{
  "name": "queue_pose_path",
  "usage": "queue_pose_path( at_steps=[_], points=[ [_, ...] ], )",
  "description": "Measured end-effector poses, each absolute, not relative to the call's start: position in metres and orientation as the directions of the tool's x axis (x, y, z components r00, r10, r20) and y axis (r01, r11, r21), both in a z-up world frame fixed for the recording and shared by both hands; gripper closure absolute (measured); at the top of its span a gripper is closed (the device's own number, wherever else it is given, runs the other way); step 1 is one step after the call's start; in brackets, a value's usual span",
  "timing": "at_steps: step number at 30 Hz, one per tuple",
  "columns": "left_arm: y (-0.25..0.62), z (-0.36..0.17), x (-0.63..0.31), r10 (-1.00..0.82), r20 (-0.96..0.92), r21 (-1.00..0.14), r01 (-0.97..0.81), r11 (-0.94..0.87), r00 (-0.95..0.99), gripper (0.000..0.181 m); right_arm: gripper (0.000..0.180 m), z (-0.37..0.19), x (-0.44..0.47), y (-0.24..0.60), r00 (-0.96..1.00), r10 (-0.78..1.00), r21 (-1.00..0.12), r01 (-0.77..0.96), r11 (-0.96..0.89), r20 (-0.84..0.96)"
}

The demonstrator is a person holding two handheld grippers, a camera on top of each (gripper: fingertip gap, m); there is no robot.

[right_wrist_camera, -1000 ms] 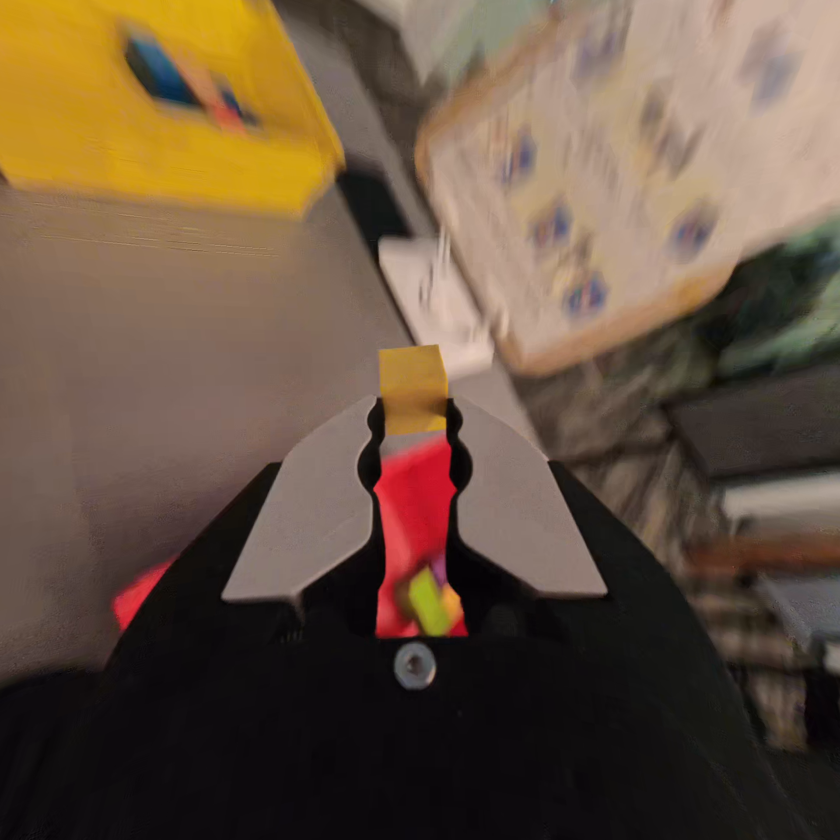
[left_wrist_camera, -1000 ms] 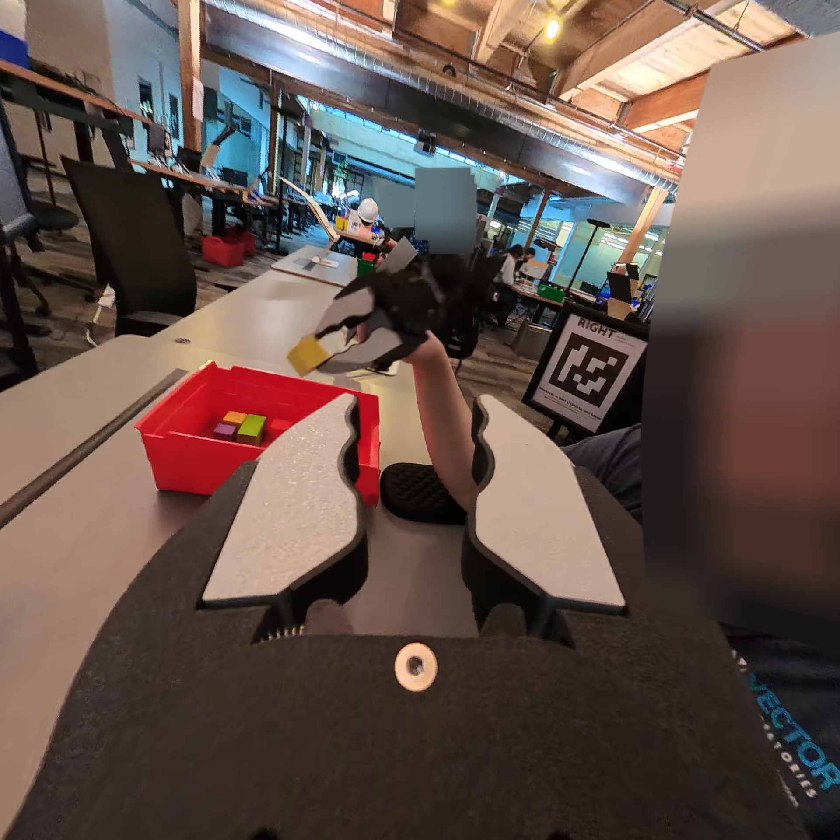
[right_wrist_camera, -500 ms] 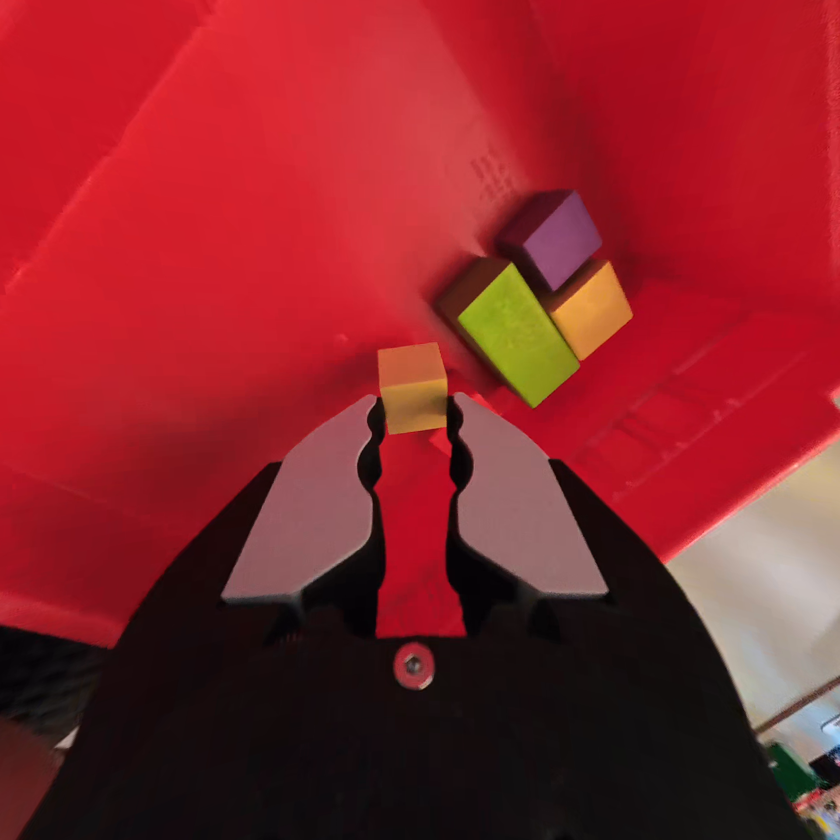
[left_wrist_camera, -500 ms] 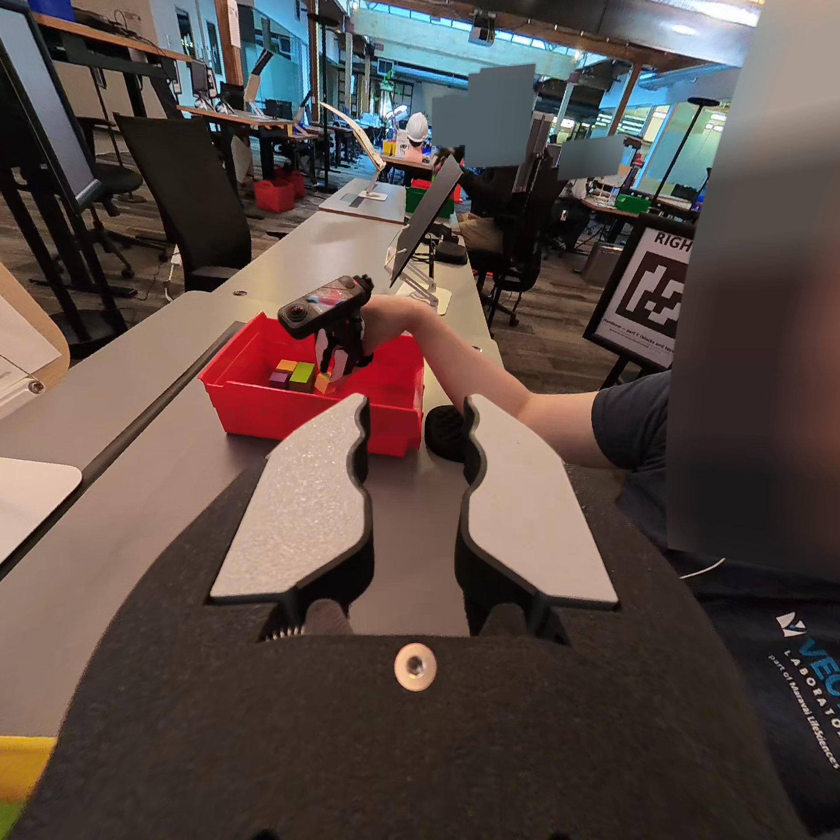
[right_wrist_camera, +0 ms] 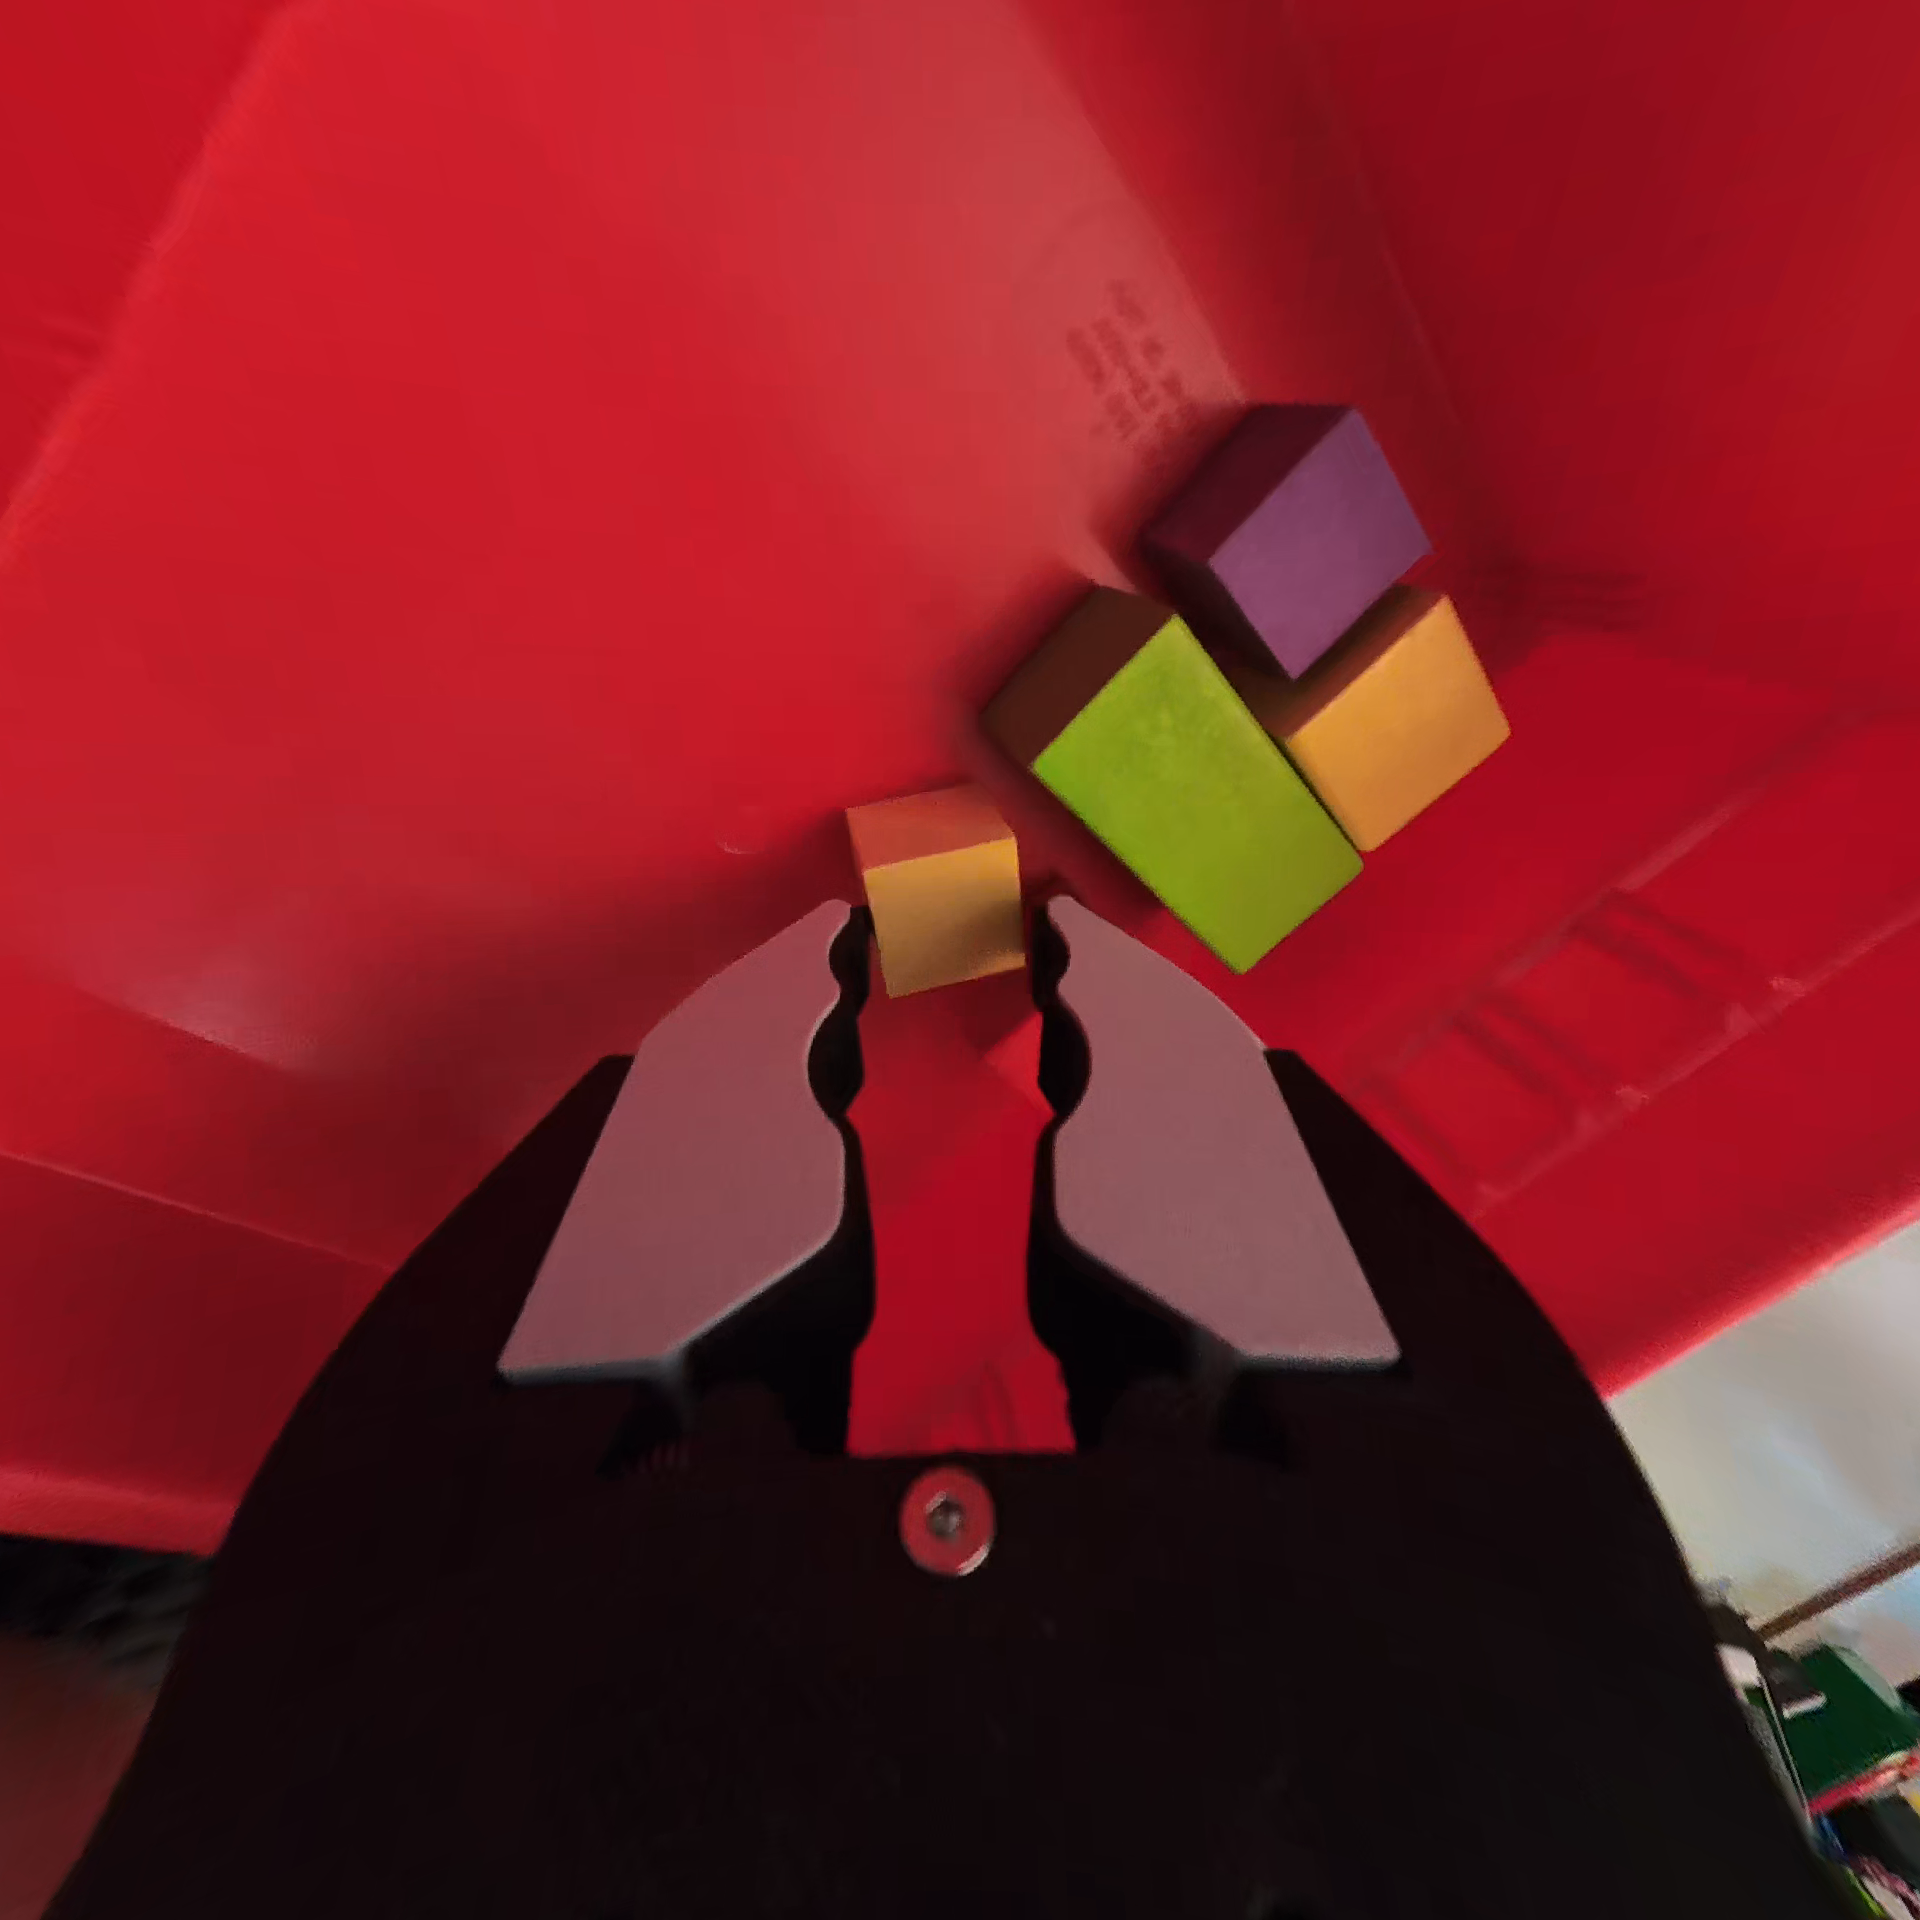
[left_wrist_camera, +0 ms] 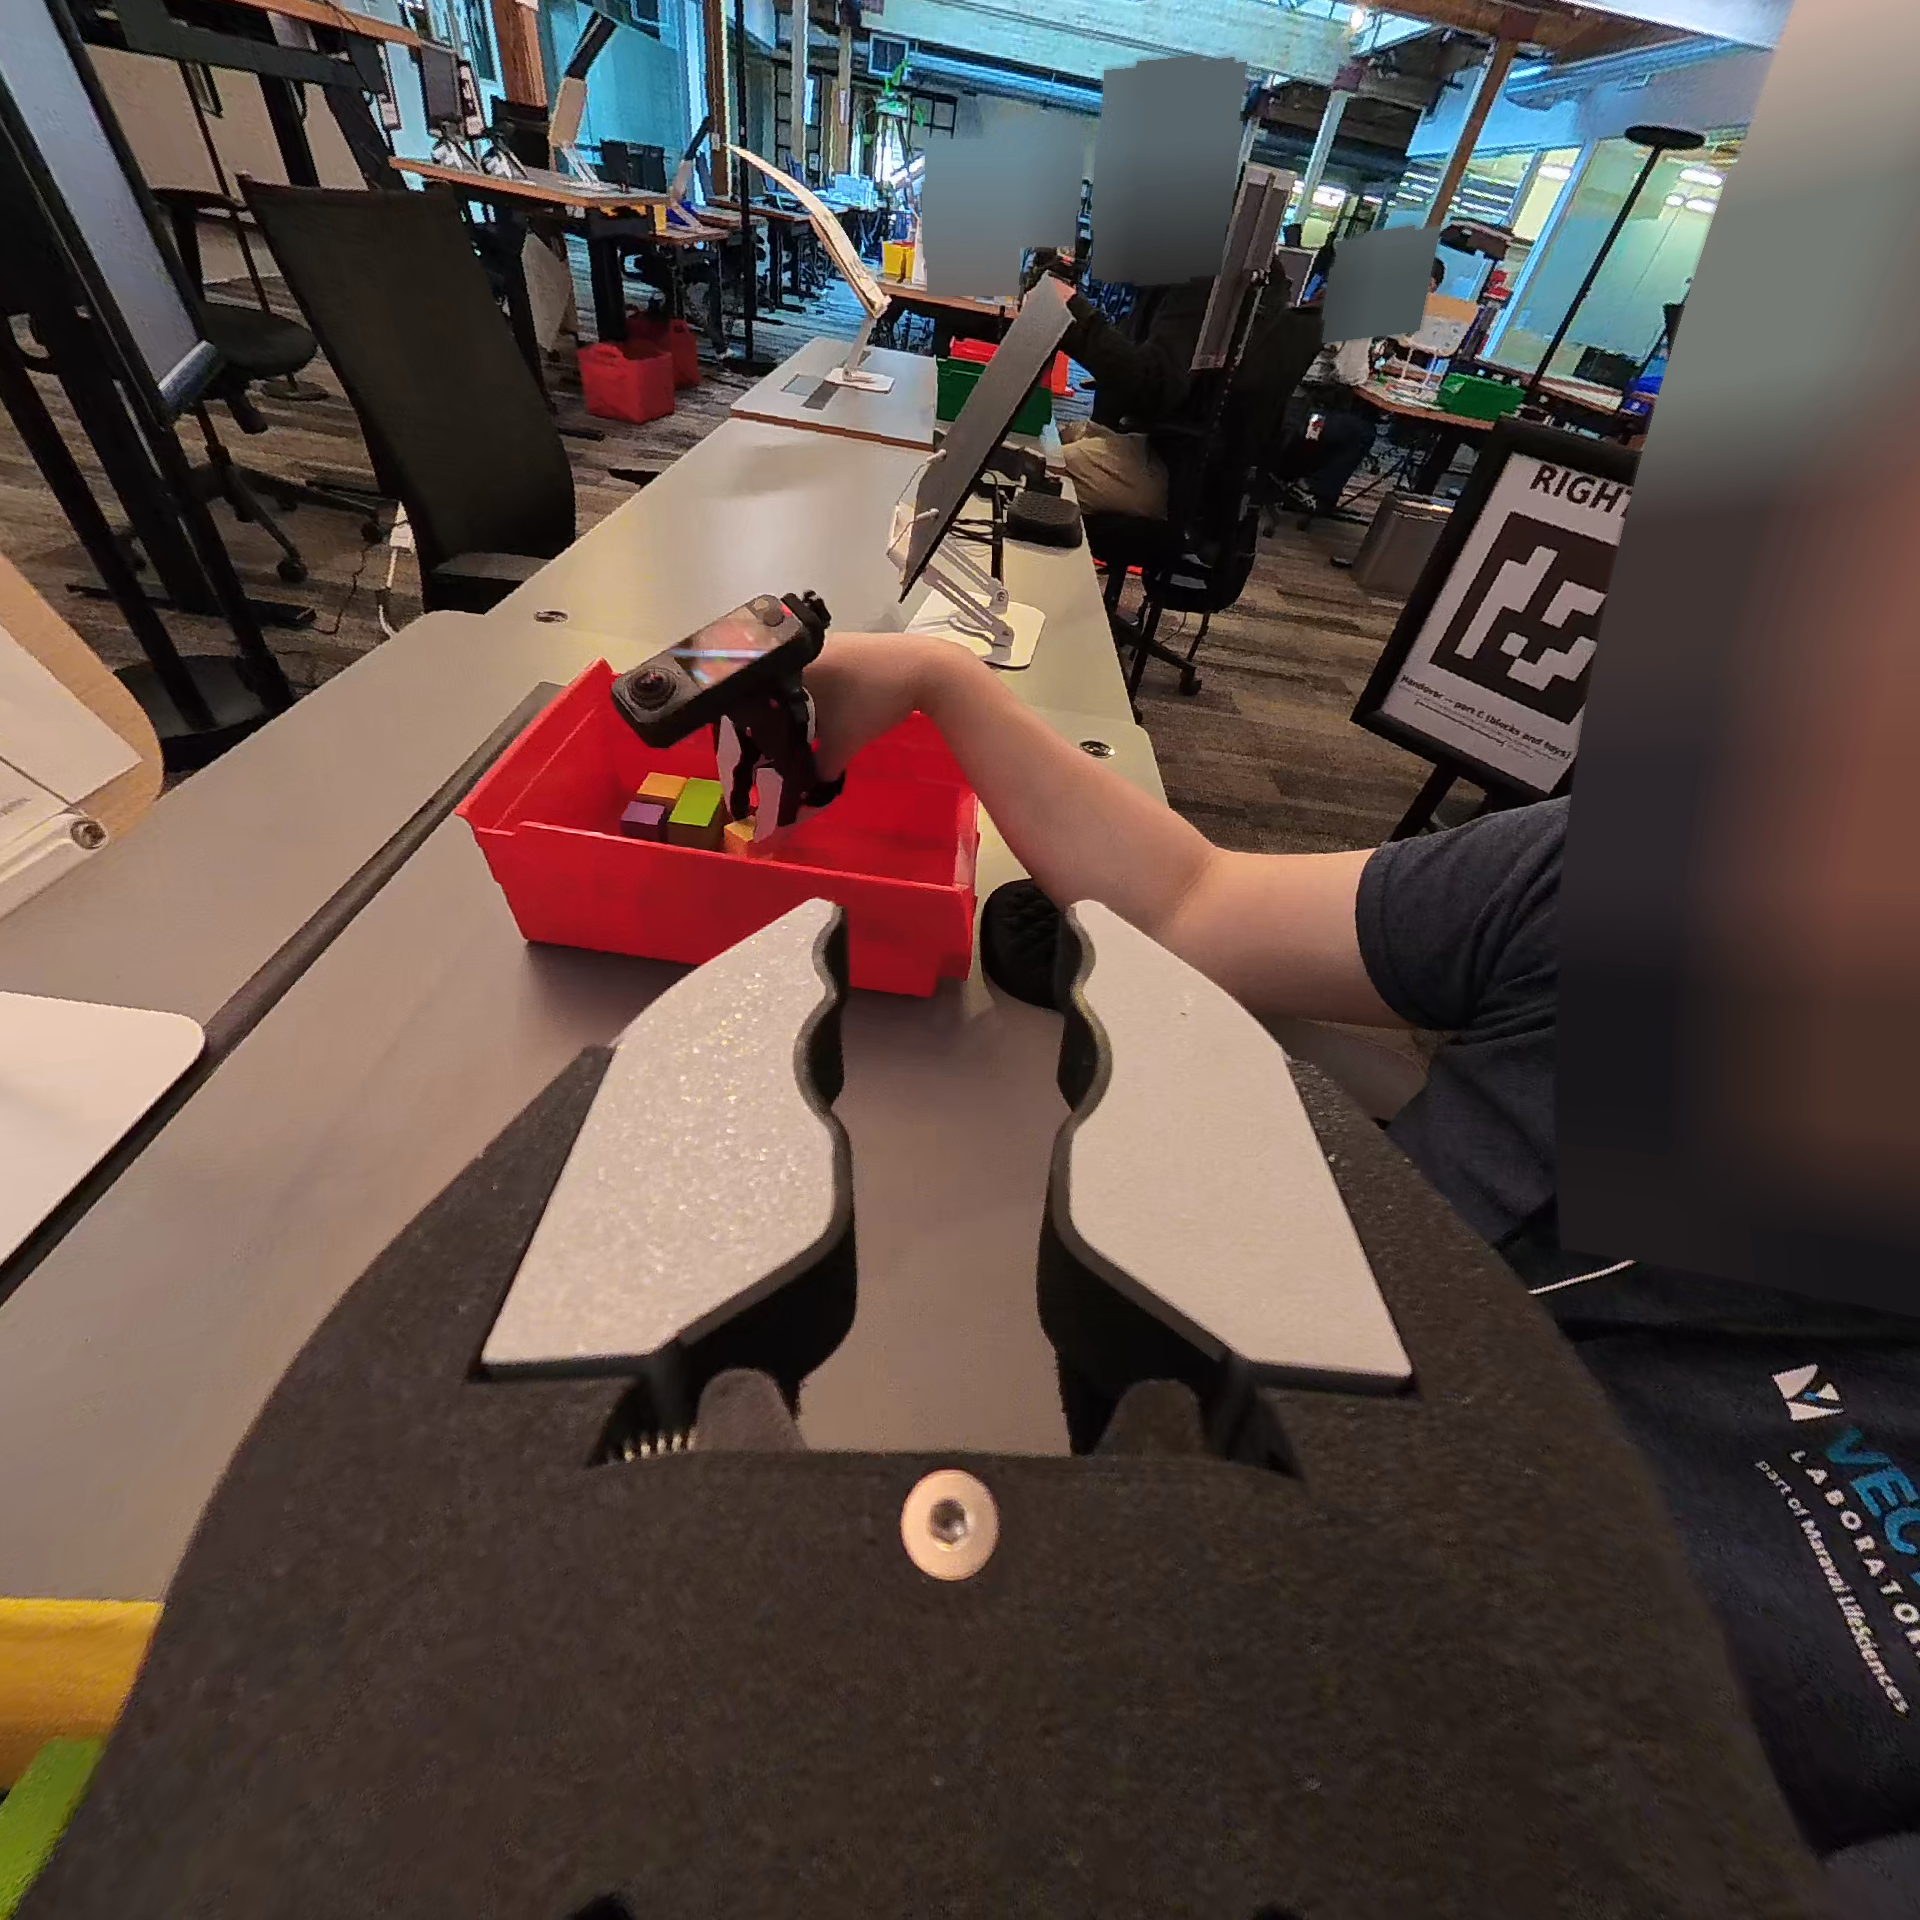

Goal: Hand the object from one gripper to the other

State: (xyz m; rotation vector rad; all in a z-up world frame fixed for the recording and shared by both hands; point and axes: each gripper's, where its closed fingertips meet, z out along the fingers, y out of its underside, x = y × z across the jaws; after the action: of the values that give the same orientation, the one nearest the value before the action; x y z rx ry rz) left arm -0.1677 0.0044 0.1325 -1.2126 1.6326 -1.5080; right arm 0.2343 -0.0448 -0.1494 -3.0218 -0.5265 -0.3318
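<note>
The right gripper (right_wrist_camera: 945,920) points down into the red bin (right_wrist_camera: 520,520), its tips close to the bin floor. The yellow cube (right_wrist_camera: 940,894) sits between the fingertips at their very ends. A thin dark gap shows on each side of the cube, so whether the fingers are pressing it or have just let go cannot be told; the jaws stand narrow, about the width of the cube. The cube appears to be at or on the bin floor.

Just beside the cube lies a green block (right_wrist_camera: 1195,790), touching an orange cube (right_wrist_camera: 1392,717) and a purple cube (right_wrist_camera: 1309,540); the three form one tight cluster against the bin floor.

In the left wrist view the right gripper (left_wrist_camera: 764,800) is seen farther off, held by a hand (left_wrist_camera: 883,686) reaching into the red bin (left_wrist_camera: 727,894), which stands on the grey tabletop (left_wrist_camera: 312,1039). The yellow cube (left_wrist_camera: 740,834) shows at its tips, next to the green block (left_wrist_camera: 698,812).

The left gripper (left_wrist_camera: 945,987) is held above the tabletop on the near side of the bin, well apart from the cube. Its jaws stand wide and hold nothing.
</note>
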Motion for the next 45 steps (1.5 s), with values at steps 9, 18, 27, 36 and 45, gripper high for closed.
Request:
queue_pose_path(
  at_steps=[9,18,27,36,45],
  points=[
    [0.060,0.102,-0.196,-0.982,0.125,-0.928,-0.367,-0.066,-0.140,0.143,0.148,-0.096,0.224,-0.037,0.913,0.294,-0.239,0.364,-0.900,0.282],
    [0.169,-0.028,-0.254,-0.880,0.135,-0.531,-0.717,-0.452,0.455,0.153,0.147,-0.051,0.219,-0.046,0.889,0.257,-0.322,0.387,-0.864,0.380],
    [0.208,-0.101,-0.258,-0.808,0.044,-0.308,-0.761,-0.571,0.588,0.147,0.148,-0.062,0.213,-0.057,0.893,0.299,-0.269,0.396,-0.878,0.338],
    [0.221,-0.140,-0.272,-0.724,0.009,-0.166,-0.713,-0.681,0.690,0.137,0.148,-0.062,0.211,-0.061,0.890,0.311,-0.255,0.403,-0.879,0.334],
    [0.227,-0.153,-0.267,-0.703,0.004,-0.156,-0.694,-0.703,0.712,0.145,0.148,-0.064,0.209,-0.063,0.884,0.328,-0.238,0.415,-0.878,0.332]
  ],
)
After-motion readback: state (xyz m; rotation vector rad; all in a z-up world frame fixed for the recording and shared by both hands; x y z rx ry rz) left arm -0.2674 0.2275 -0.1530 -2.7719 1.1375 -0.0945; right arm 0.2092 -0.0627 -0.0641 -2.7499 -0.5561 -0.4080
